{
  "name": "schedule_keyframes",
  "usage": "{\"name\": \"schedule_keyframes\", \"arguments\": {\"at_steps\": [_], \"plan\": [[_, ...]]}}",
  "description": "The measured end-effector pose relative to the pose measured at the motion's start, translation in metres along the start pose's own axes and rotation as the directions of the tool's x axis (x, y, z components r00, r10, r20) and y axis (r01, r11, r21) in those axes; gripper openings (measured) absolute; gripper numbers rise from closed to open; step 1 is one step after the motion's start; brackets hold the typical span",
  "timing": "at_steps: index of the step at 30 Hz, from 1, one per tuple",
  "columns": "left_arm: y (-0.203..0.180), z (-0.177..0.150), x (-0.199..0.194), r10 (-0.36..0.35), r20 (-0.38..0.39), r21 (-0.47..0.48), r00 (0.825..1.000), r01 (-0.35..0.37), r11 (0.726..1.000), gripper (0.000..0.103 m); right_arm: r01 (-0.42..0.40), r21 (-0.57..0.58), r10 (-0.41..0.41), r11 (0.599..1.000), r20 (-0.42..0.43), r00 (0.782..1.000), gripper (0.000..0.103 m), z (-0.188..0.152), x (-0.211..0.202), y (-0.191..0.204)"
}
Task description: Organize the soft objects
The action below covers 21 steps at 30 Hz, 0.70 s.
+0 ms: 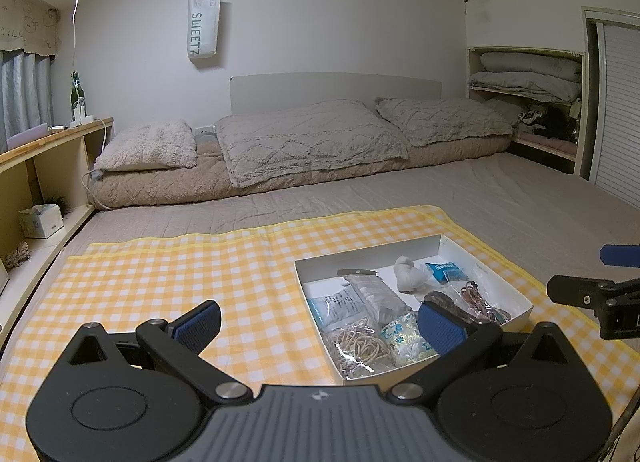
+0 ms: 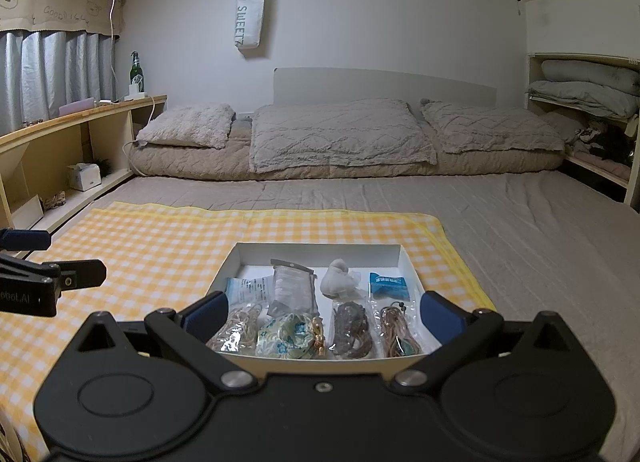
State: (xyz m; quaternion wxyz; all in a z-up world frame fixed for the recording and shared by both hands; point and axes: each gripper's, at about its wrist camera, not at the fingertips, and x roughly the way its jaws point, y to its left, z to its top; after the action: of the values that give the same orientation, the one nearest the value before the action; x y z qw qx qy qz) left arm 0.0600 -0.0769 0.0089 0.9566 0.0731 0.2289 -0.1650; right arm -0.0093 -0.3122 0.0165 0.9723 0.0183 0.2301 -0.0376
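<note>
A shallow white box (image 2: pixel 320 252) (image 1: pixel 444 245) rests on a yellow checked cloth (image 2: pixel 168 246) (image 1: pixel 168 274) spread over the bed. Inside lie a white plush toy (image 2: pixel 340 276) (image 1: pixel 408 274), a floral pouch (image 2: pixel 286 336) (image 1: pixel 406 336), a grey packet (image 2: pixel 292 288) (image 1: pixel 372 294), blue sachets (image 2: pixel 387 286) (image 1: pixel 446 272), and bags of rubber bands (image 2: pixel 238 328) (image 1: pixel 360 348) and cords (image 2: pixel 394 328). My right gripper (image 2: pixel 322 314) is open just above the box's near edge. My left gripper (image 1: pixel 320 322) is open to the box's left, its right finger (image 1: pixel 438 326) over the box.
Grey pillows (image 2: pixel 340 133) and a rolled duvet line the head of the bed. A wooden shelf (image 2: pixel 80 117) with a green bottle (image 2: pixel 135 65) runs along the left. A cupboard with folded bedding (image 2: pixel 588 89) stands at the right. Bare grey sheet (image 2: pixel 520 229) lies right of the cloth.
</note>
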Motion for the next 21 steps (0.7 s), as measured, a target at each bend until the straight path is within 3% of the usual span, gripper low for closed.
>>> {"name": "schedule_keyframes", "arguments": {"at_steps": [21], "plan": [[0.0002,-0.0016,0.0000,0.001,-0.001,-0.002,1.000,-0.001,1.000,0.103,-0.003,0.000,0.003,1.000,-0.001,1.000,0.103,0.0006,0.0002,0.0004]]}}
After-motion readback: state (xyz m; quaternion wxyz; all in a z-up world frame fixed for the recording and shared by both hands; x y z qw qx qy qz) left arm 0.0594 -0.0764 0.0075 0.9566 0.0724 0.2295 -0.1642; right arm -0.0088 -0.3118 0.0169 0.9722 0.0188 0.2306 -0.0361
